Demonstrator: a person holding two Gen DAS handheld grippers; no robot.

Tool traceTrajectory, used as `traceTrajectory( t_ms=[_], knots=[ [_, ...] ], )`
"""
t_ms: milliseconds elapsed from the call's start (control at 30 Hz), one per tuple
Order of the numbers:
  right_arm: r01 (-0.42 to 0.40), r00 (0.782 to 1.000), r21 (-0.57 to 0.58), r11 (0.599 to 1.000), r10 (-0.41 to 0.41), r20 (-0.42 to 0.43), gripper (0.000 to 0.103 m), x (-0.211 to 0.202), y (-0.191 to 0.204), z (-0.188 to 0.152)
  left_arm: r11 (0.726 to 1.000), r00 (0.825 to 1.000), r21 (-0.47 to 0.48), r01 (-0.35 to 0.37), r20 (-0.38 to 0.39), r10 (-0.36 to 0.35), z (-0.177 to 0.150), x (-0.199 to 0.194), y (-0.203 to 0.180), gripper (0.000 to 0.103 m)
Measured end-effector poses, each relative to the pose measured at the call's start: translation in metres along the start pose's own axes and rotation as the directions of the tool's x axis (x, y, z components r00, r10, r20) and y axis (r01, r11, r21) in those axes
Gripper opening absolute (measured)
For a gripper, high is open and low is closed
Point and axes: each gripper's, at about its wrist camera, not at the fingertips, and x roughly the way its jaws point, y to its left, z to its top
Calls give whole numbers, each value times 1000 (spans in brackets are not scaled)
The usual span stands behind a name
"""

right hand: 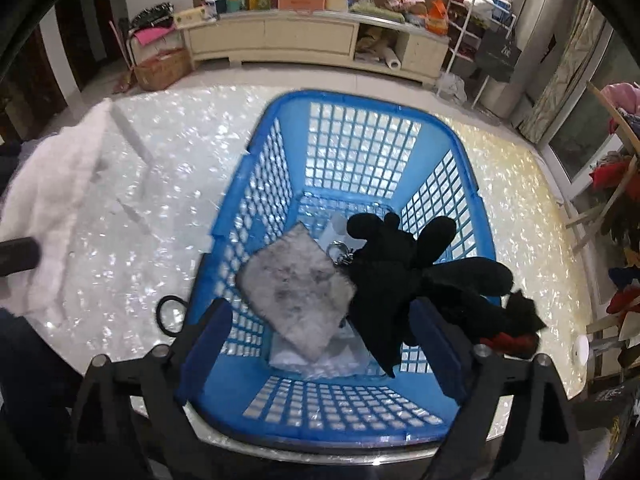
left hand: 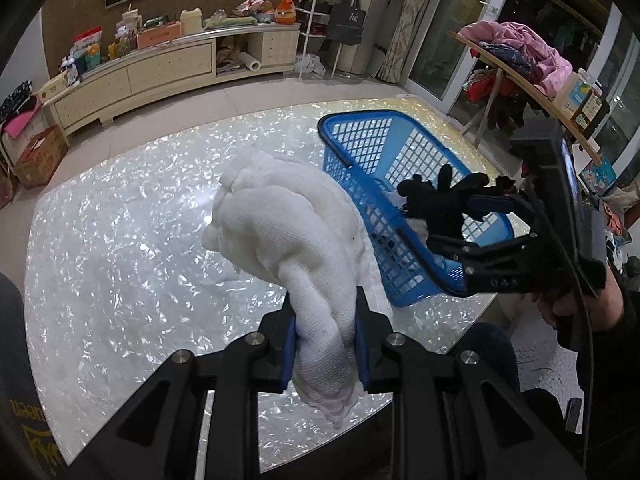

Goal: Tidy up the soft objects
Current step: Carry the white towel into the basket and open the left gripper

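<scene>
Your left tool (left hand: 325, 340): clenched on white cloth (left hand: 288, 240), held above worktop (left hand: 120, 240). Your right tool (right hand: 320, 332): spread wide, black glove (right hand: 404, 276) draped against one finger, over blue basket (right hand: 360, 152).

White cloth (right hand: 48, 208) blurred, edge-cropped

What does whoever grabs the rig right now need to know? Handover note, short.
Left gripper: shut on the white cloth, held up above the table.
Right gripper: jaws wide open over the blue basket; the black glove hangs at its right finger, apparently mid-release.
Done: the grey fuzzy pouch with its key ring lies in the basket on a clear plastic bag.
Left: glove into basket, then cloth. A black hair tie lies on the table beside the basket's left wall.
</scene>
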Motion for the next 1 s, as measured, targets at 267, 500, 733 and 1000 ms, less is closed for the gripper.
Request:
traceTrajectory(
  t_ms=[267,500,733,1000],
  knots=[
    [-71,993,24,997,69,91,102,-31,-11,-10,998,1000,62,-2,18,1,16,-6,-30,22],
    [-46,991,78,996,35,131,103,-41,-45,-18,995,1000,102,15,13,-17,44,8,-63,22],
    [-33,987,137,990,11,158,103,-41,-82,-24,987,999,160,6,-43,0,73,51,-94,22],
    [-31,992,204,978,5,128,103,-21,-113,-33,979,991,202,-12,-128,38,91,111,-103,22]
  ],
)
